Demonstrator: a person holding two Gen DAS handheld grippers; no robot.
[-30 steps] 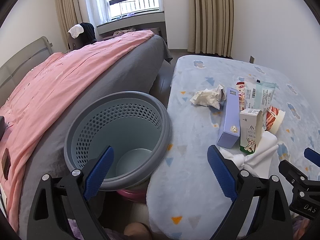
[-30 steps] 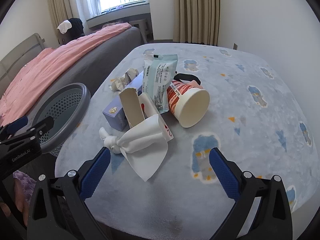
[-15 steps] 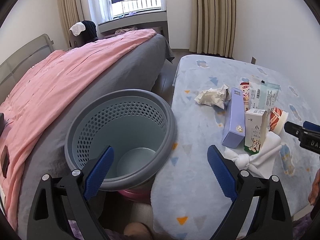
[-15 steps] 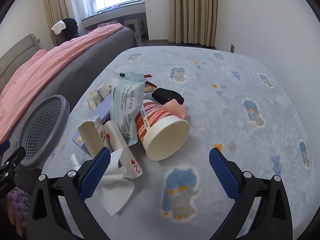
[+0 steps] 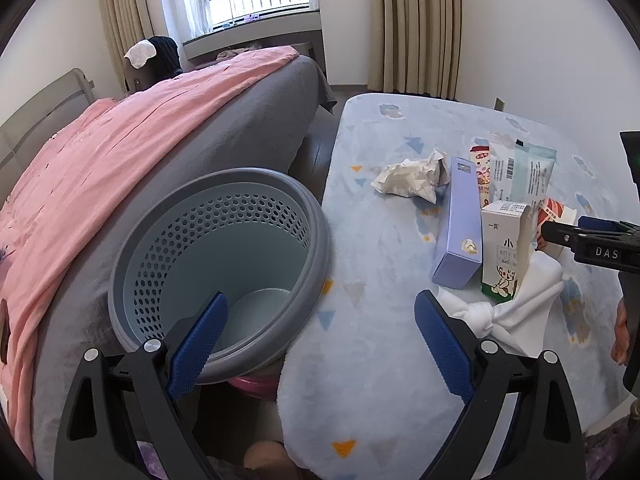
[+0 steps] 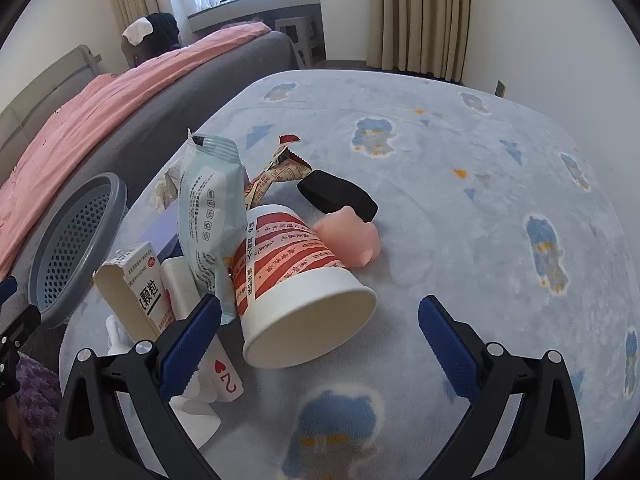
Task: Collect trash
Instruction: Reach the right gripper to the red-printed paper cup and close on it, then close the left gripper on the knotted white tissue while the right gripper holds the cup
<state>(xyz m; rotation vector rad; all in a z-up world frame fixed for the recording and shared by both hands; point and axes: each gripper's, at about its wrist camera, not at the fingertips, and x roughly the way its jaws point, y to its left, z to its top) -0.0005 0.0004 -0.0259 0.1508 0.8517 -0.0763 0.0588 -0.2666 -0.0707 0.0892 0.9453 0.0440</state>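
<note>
A grey perforated bin (image 5: pixel 224 256) stands beside the blanket-covered table (image 5: pixel 384 360), also in the right wrist view (image 6: pixel 76 248). Trash lies on the table: a red-striped paper cup (image 6: pixel 304 292) on its side, a pale wipes pack (image 6: pixel 212 216), a torn white carton (image 5: pixel 504 252), a purple box (image 5: pixel 460 224), crumpled paper (image 5: pixel 412 176), a knotted white tissue (image 5: pixel 504 316) and a snack wrapper (image 6: pixel 280 172). My left gripper (image 5: pixel 320 344) is open over the bin's rim. My right gripper (image 6: pixel 320 344) is open, just in front of the cup's mouth.
A bed with a pink cover (image 5: pixel 120 148) runs along the left behind the bin. A black case (image 6: pixel 336 196) and a pink toy (image 6: pixel 352 240) lie beyond the cup. A playing card (image 6: pixel 226 376) lies by my right gripper's left finger.
My right gripper has moved forward and closer to the paper cup, which now fills the space ahead of its jaws. My left gripper has shifted only slightly by the bin.
</note>
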